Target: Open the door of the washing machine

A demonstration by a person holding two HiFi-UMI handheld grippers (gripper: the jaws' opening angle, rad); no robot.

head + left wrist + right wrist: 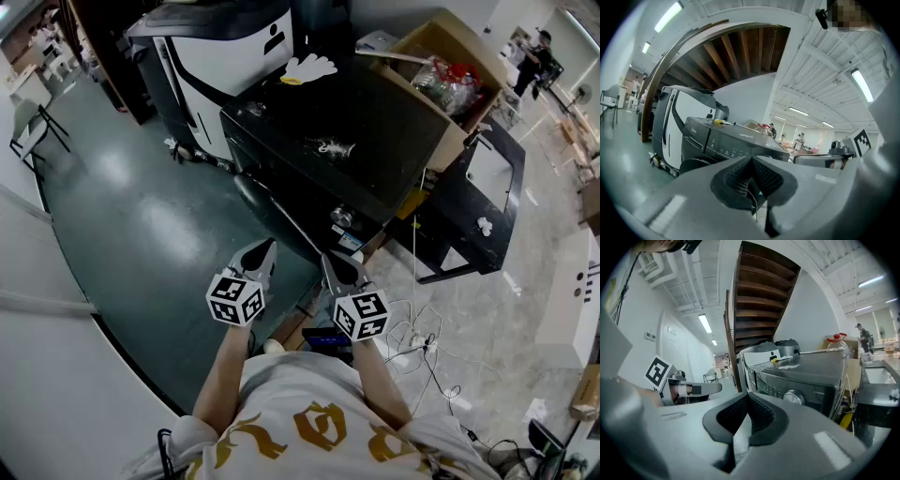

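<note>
Side by side, the grey left gripper (267, 247) and grey right gripper (330, 259) each have jaws clenched together on nothing, apart from the black front-loading washing machine (366, 117) just ahead, its round door (251, 195) facing them.

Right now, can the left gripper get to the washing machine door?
Probably yes: nothing stands between the left gripper and the washing machine door just ahead of it. Its jaws are shut, so they would have to open first.
</note>
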